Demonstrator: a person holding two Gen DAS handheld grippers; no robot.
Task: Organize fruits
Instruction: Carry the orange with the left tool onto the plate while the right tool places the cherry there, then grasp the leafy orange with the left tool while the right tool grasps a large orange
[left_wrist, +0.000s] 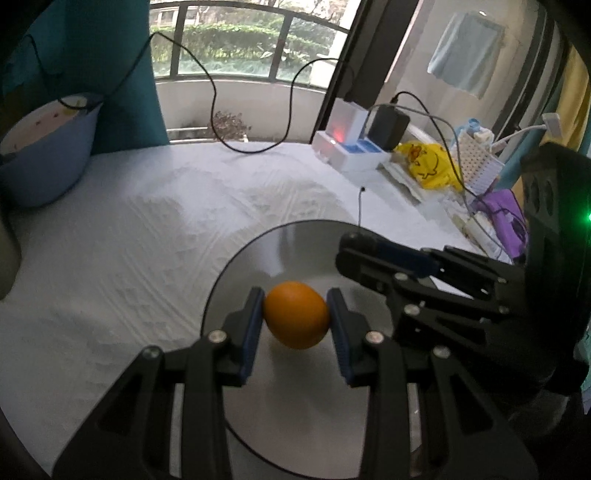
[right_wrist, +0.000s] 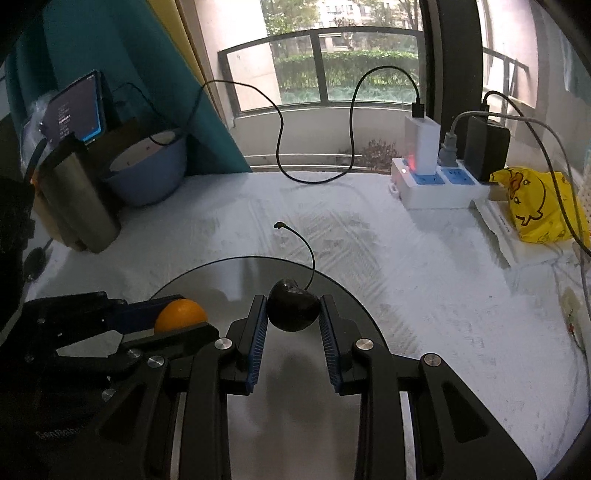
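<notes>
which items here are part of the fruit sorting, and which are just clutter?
Job:
- orange fruit, in left gripper
- dark cherry, in right gripper
- grey round plate under both

Clutter:
- blue basin
- power strip
- yellow duck bag
- metal cup
- phone

A home room: beyond the fingers a white-covered table (right_wrist: 424, 266) runs to a balcony window (right_wrist: 332, 62) with a hedge outside; a loaded power strip (right_wrist: 439, 184), yellow duck-print bag (right_wrist: 535, 206) and blue basin (right_wrist: 147, 177) sit around.
</notes>
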